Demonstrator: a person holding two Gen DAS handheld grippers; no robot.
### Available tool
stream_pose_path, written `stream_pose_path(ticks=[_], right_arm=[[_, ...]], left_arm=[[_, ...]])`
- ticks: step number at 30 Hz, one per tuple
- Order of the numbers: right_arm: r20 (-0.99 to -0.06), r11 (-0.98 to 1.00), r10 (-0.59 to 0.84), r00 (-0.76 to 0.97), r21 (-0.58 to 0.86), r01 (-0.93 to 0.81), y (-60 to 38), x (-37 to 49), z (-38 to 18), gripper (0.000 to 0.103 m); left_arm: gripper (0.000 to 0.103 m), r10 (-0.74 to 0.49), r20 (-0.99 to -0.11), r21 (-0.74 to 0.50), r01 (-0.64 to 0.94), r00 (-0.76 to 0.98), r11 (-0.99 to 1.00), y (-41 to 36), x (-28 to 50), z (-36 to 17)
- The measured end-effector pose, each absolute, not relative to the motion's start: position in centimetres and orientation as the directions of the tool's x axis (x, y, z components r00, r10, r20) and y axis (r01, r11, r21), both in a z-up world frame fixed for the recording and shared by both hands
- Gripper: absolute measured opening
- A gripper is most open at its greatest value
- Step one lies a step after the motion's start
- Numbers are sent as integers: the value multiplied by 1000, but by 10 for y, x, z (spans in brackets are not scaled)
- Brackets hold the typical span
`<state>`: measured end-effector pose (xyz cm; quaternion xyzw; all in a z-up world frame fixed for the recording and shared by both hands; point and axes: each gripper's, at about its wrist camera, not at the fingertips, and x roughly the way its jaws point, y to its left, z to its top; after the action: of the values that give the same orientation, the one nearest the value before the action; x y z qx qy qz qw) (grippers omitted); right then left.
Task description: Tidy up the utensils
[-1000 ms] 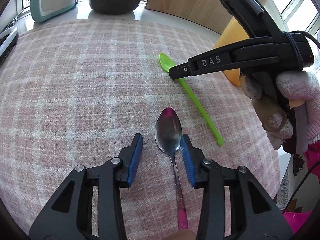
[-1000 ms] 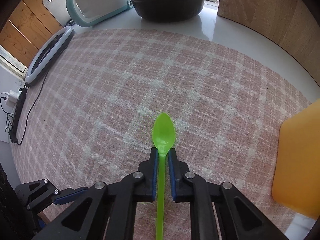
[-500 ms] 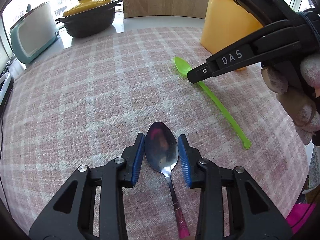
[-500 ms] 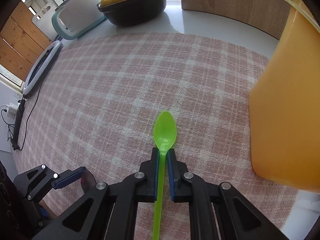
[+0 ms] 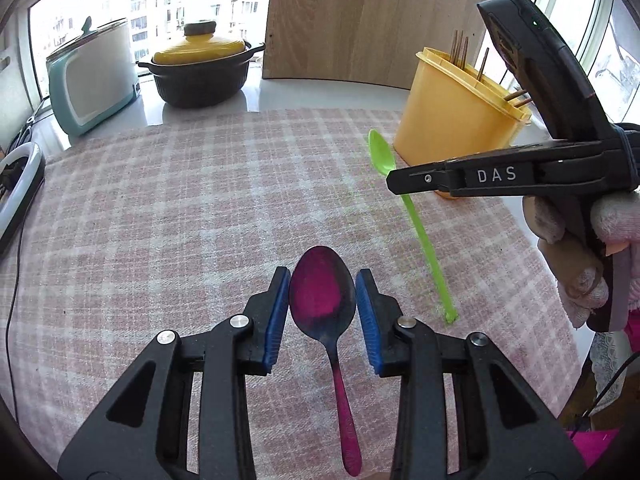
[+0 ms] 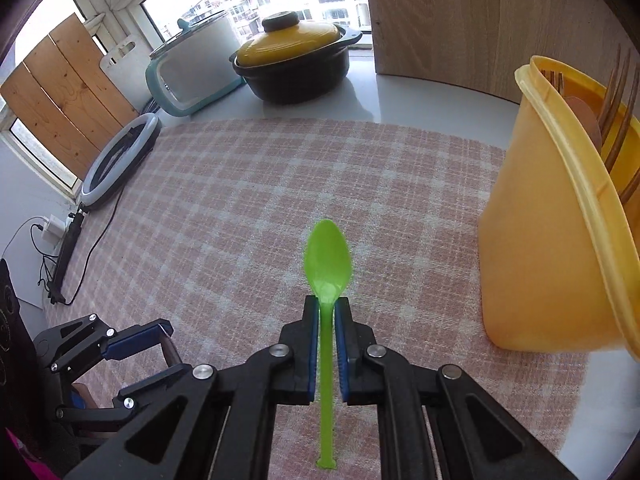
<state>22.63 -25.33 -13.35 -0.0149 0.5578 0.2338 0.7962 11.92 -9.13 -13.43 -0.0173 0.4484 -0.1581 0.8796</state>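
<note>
Both spoons are in hand, neither stowed yet. Our left gripper (image 5: 322,298) holds the metal spoon (image 5: 322,300) across its bowl, pads on either edge, pink handle trailing back under the tool, clear of the plaid cloth (image 5: 160,220). Our right gripper (image 6: 327,312) is pinched nearly closed on the neck of the green spoon (image 6: 328,264), bowl forward, handle running back between the fingers.

The yellow holder (image 6: 532,240) stands just right of the green spoon, at the cloth's far corner. Wooden sticks, probably chopsticks, already poke out of it, so we judge part of the sorting done.

Left to do: carry each spoon over the rim and drop it in. No other loose utensils show on the cloth.
</note>
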Motion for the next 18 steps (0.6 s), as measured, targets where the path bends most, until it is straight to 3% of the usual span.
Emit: stream_pose_path(ticks=[13,14,18], right_arm=[[-843,900,348,410,178,-397,-269,211,-86,5],[-839,900,349,417,177,-398,-270,210,-83,1],[-824,902,345,449,159,-401,-274,205,-71,0]], left_arm=[[33,-309,-698,-150,291,646,945,-92,119,-83],[33,-312,-693,-150,293,651,944,-93,120,-80],[33,-321,-673,-148,304,667,941,-96,123,-70]])
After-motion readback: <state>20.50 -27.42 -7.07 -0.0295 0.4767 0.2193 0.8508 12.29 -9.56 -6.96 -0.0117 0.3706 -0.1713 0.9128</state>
